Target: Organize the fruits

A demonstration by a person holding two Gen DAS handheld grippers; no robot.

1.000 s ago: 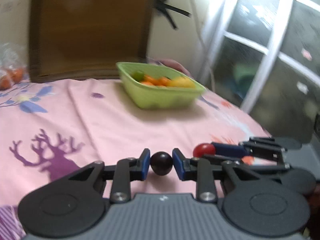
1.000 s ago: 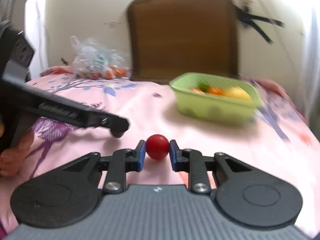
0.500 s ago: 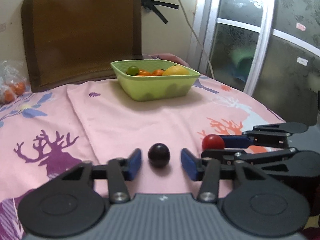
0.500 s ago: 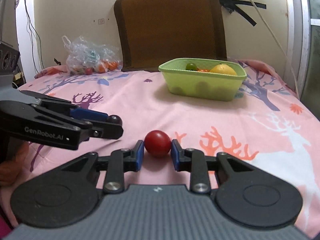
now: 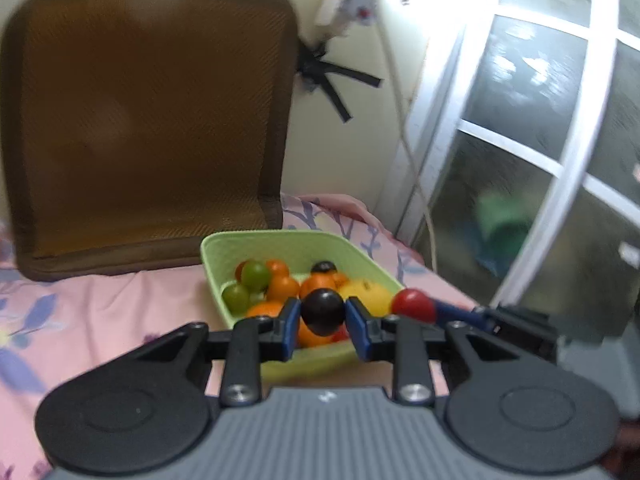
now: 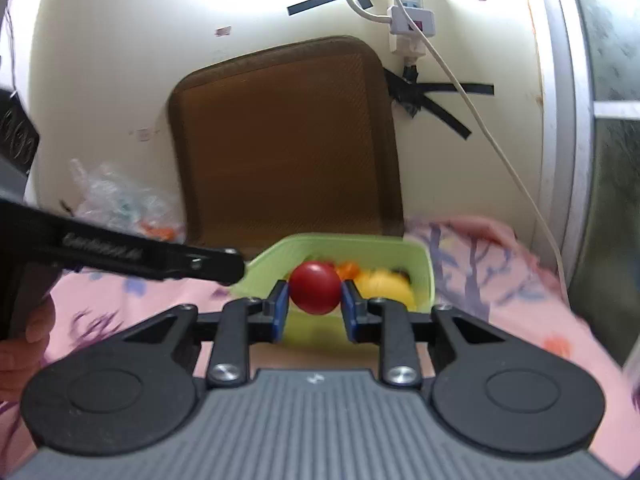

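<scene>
Both fruits lifted from the pink cloth since a moment ago: left gripper (image 5: 323, 322) jaws clamp the dark fruit (image 5: 322, 311), right gripper (image 6: 314, 306) jaws the red fruit (image 6: 315, 288), above the green basket (image 5: 280, 240) at 12 o'clock; release presumably follows

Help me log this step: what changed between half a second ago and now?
The left gripper, open around the dark fruit on the cloth then, has shut on it and lifted it over the green basket. The right gripper also rose toward the basket with its red fruit. The basket and its fruit stayed put.
</scene>
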